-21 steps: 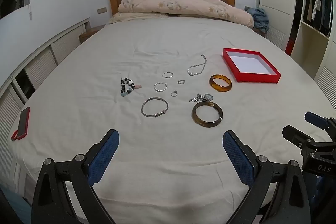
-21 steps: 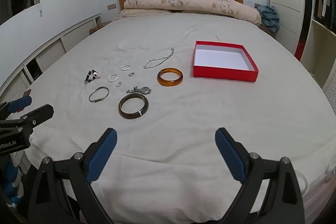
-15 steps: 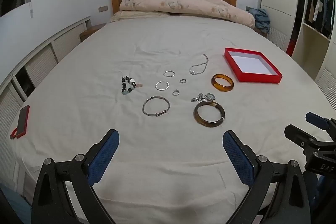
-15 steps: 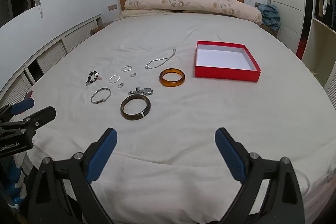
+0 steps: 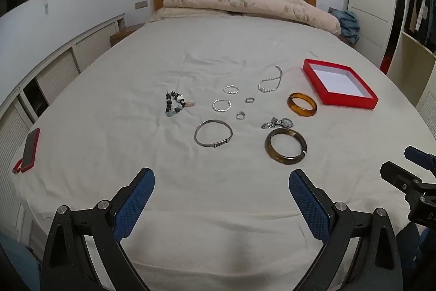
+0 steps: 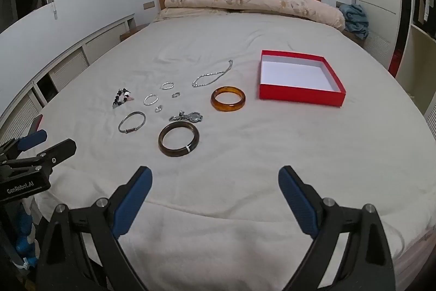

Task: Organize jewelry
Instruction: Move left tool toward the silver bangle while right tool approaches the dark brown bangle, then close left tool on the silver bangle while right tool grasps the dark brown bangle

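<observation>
A red-cased phone is seen at the far left, lying right at the left edge of the bed, well apart from the jewelry. Further right, a beaded bracelet is laid on the sheet, and next to it two small silver hoops, two small rings and a silver bangle are spread with bare sheet between them. A silver chain is placed beyond these, toward the headboard. A dark brown bangle is found nearest the grippers, with a small silver charm piece just beside its far rim. An amber bangle is set just beside the near left corner of the red box, apart from it. The box is seen open and white inside, well in from the right edge of the bed.

A broad strip of bare sheet is left between the jewelry and the near edge. Over it the left gripper is held with its jaws spread wide and nothing between them. The right gripper is likewise held with jaws spread wide and nothing between them, angled down toward the bare sheet in front of the box. A rolled quilt is piled along the headboard, far from everything.
</observation>
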`<state>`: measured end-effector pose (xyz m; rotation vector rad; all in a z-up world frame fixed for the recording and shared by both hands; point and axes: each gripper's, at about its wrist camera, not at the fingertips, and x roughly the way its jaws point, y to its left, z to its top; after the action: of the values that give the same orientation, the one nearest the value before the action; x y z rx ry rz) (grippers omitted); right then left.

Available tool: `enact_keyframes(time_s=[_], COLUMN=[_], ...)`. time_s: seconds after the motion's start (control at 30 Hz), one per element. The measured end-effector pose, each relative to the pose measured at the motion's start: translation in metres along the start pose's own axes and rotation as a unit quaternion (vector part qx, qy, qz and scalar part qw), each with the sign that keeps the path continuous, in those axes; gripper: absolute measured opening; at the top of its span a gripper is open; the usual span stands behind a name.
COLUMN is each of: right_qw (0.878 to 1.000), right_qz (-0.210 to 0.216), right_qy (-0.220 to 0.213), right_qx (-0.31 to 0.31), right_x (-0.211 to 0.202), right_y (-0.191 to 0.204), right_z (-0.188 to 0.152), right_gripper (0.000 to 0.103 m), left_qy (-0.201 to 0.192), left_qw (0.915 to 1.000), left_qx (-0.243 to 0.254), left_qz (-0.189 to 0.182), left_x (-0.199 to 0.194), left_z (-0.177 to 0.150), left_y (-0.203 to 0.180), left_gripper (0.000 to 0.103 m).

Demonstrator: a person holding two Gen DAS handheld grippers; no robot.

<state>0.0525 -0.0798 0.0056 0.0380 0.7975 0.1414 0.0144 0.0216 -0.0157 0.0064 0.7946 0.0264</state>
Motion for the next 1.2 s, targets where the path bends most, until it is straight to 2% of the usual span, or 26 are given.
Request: enact_keyframes(time_s=[0.27, 0.33, 0.4, 0.47, 0.6, 0.67, 0.77, 1.07, 1.13, 1.2], right_qw=[1.0, 1.0, 0.999, 0.999, 0.998, 0.997, 0.995, 0.99, 0.989, 0.988], right_qz=[0.01, 0.013, 0.02, 0.026, 0.038, 0.043, 0.053, 0.071, 0.072, 0.07], right_qy=[0.015, 0.02, 0.03, 0.039, 0.054, 0.061, 0.078, 0.117, 0.126, 0.135], right_qx=[-0.01, -0.015, -0.017, -0.018, -0.018, -0.017, -0.018, -0.019, -0.022, -0.03], right_x=[0.016, 0.021, 0.029, 0.038, 0.059, 0.07, 0.09, 0.156, 0.169, 0.18], right_y=[0.007, 0.009, 0.009, 0.01, 0.012, 0.013, 0.014, 0.016, 0.015, 0.016], right_z=[0.005, 0.006, 0.009, 0.011, 0.017, 0.019, 0.025, 0.043, 0.044, 0.045], right_gripper=[0.09, 0.081, 0.064, 0.057, 0.053, 0.05, 0.039, 0.035, 0.035, 0.032], left_qy=[0.019, 0.023, 0.027, 0.032, 0.046, 0.053, 0.063, 0.094, 0.106, 0.119], left_qw=[0.9998, 0.9996, 0.9994, 0.9991, 0.9982, 0.9978, 0.997, 0.9945, 0.9931, 0.9916], left_qx=[0.002, -0.002, -0.006, -0.013, -0.023, -0.026, -0.032, -0.042, -0.047, -0.049], left_qz=[0.007, 0.014, 0.02, 0.024, 0.029, 0.032, 0.031, 0.02, 0.013, 0.007], left_x=[0.015, 0.021, 0.028, 0.036, 0.056, 0.069, 0.089, 0.156, 0.171, 0.182], left_z=[0.0, 0.001, 0.002, 0.003, 0.006, 0.009, 0.016, 0.041, 0.042, 0.039], left_y=[0.008, 0.013, 0.018, 0.025, 0.039, 0.045, 0.054, 0.066, 0.069, 0.071], left_gripper=[0.098, 0.098, 0.098, 0.098, 0.097, 0.095, 0.087, 0.07, 0.061, 0.057])
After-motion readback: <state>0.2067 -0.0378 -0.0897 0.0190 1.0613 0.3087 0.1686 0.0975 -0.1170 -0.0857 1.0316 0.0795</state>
